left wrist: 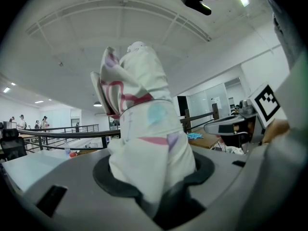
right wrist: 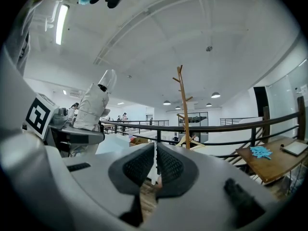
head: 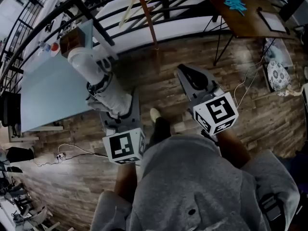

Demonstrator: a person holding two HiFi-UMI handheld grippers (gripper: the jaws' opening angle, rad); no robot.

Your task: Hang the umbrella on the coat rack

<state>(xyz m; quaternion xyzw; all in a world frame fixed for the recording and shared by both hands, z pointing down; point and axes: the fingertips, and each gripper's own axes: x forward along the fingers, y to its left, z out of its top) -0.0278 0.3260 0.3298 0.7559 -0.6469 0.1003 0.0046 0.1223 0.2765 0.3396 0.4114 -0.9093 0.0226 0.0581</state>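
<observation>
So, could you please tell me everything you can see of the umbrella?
The umbrella is folded shut: a bundle of white fabric with pink, light blue and lilac markings, cinched by a thin band round its middle, with a rounded white cap at the top. It stands roughly upright, leaning slightly, its lower part clamped in the left claw, the only thing touching it. It is in the air above the wooden floor, apart from the coat rack. No handle shows.
</observation>
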